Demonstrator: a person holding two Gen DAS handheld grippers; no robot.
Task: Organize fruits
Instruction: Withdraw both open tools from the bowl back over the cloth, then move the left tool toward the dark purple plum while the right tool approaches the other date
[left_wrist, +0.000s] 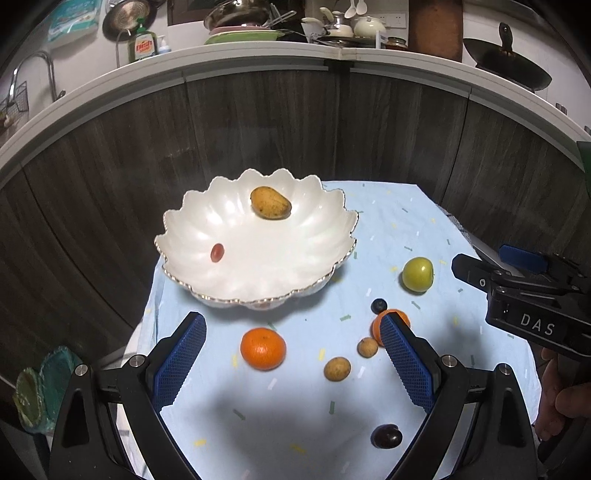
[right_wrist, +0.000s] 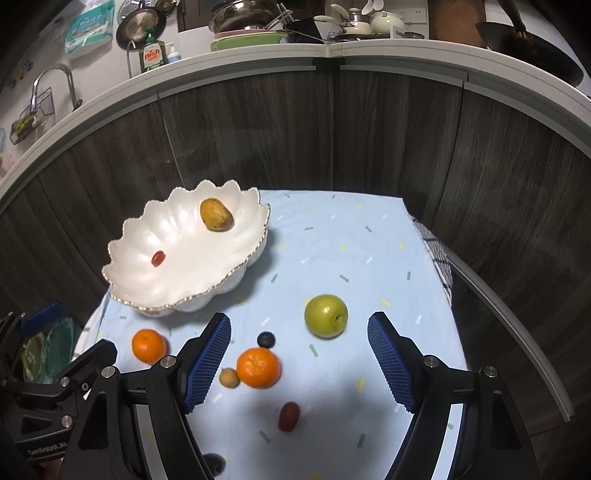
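A white scalloped bowl (left_wrist: 207, 229) (right_wrist: 147, 240) holds a yellow mango (left_wrist: 270, 202) (right_wrist: 216, 214) and a small red fruit (left_wrist: 217, 252) (right_wrist: 157, 258). On the blue cloth lie two oranges (left_wrist: 263, 348) (right_wrist: 258, 367), a green apple (left_wrist: 417, 275) (right_wrist: 325, 315), a blueberry (left_wrist: 378, 305) (right_wrist: 266, 339), small brown fruits (left_wrist: 337, 368) (right_wrist: 229, 377) and dark red fruits (left_wrist: 386, 436) (right_wrist: 288, 416). My left gripper (left_wrist: 295, 325) is open and empty above one orange. My right gripper (right_wrist: 299, 325) (left_wrist: 517, 280) is open and empty near the apple.
The blue cloth (left_wrist: 388, 221) covers a small table in front of dark wood cabinets (left_wrist: 258, 122). A kitchen counter (left_wrist: 258, 55) with dishes, pots and dish soap runs behind. A green woven object (left_wrist: 40, 387) sits low at the left.
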